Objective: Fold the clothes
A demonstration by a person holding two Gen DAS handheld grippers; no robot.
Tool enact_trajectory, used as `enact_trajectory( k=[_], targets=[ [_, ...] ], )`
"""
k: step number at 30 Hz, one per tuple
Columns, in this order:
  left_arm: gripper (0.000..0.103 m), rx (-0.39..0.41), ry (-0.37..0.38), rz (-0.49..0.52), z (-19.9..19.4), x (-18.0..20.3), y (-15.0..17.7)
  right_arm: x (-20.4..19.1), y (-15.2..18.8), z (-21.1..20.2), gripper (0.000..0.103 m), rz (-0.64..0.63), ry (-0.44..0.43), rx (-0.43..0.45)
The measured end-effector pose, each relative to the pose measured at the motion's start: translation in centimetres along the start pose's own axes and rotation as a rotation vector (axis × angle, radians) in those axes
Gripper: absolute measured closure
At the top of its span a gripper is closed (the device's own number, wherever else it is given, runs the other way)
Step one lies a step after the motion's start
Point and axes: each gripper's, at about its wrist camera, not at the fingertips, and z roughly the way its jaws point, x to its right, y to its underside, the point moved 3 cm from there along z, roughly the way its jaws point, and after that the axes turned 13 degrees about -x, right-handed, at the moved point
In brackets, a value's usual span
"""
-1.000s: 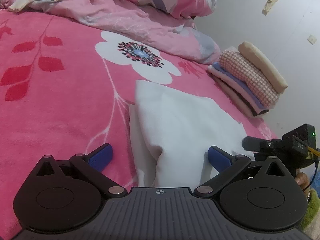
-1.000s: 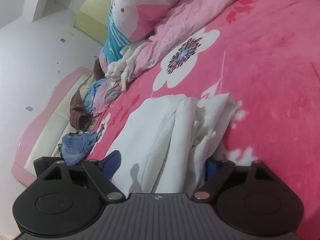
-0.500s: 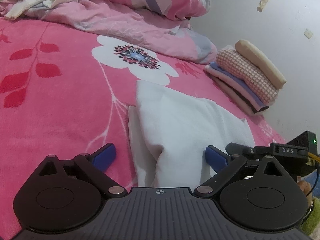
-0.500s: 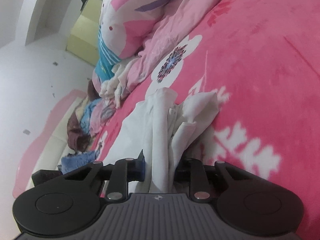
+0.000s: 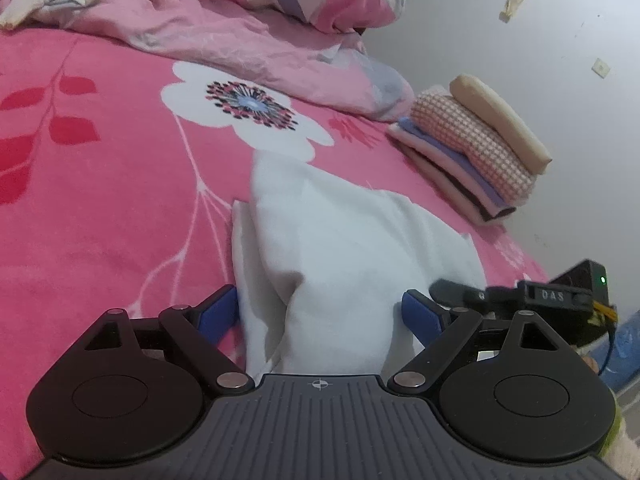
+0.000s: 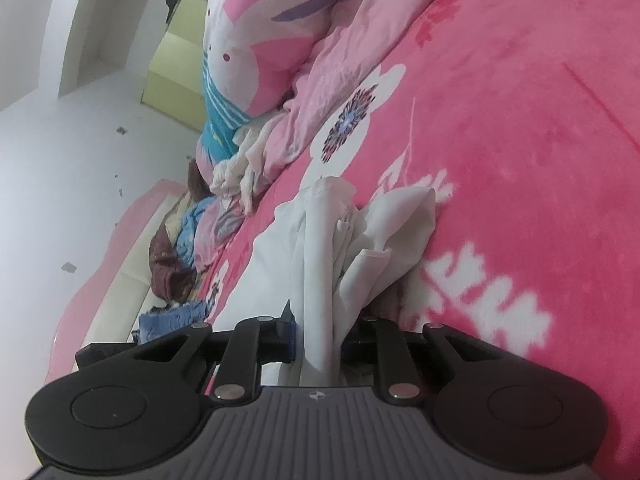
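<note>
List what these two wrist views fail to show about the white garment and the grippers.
- White garment, left wrist view: its near edge is hidden behind the left gripper body; garment type cannot be told.
- Right gripper, right wrist view: the bunched cloth covers the fingertips, so how deep the grip reaches is unseen.
- Folded stack, left wrist view: lower layers are mostly covered by those above.
- The person's hands: outside both views.

A bed (image 5: 100, 208) under a pink flowered blanket fills the room, quilt (image 5: 248, 52) bunched at its far end. White wall (image 5: 500, 52) behind, bits of tape stuck high up. In the right view, a pink headboard (image 6: 100, 264) and a pale yellow cabinet (image 6: 176, 80).
</note>
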Motion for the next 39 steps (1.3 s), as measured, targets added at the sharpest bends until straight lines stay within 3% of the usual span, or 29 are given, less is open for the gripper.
enact_trajectory(
  k=[9,17,21,25,27,29,32,35,37,39],
  targets=[
    [0.019,-0.105,0.110,-0.040,-0.3,0.7,0.4,0.1,-0.8,0.2,0.084,0.012,-0.027,-0.074],
    [0.020,-0.250,0.155,0.004,-2.3,1.5,2.5,-0.8,0.7,-0.4,0.084,0.013,-0.056,-0.154],
    [0.020,-0.263,0.132,0.017,-3.0,1.5,3.2,-0.6,2.3,-0.7,0.084,0.021,-0.061,-0.149],
    [0.020,-0.196,-0.016,0.045,-4.5,1.1,2.7,-0.6,2.5,-1.2,0.078,0.035,-0.043,-0.118],
    [0.019,-0.139,-0.095,0.061,-5.5,1.0,2.1,-1.1,2.4,-1.7,0.063,0.015,-0.021,-0.108],
    [0.019,-0.058,-0.174,0.081,-7.0,1.1,1.3,-1.9,2.4,-2.7,0.055,-0.035,0.038,-0.086],
    [0.019,0.057,-0.198,0.114,-8.5,2.3,0.1,-3.2,2.1,-5.3,0.054,-0.102,0.146,0.002],
    [0.023,0.084,-0.184,0.215,-7.5,4.5,0.0,-5.4,1.4,-7.1,0.061,-0.212,0.205,0.099],
    [0.032,0.095,-0.174,0.288,-6.6,6.0,0.0,-7.7,1.0,-6.4,0.069,-0.338,0.257,0.112],
    [0.042,0.106,-0.163,0.360,-5.7,7.5,0.0,-9.6,0.7,-4.1,0.076,-0.454,0.277,0.065]
  ],
)
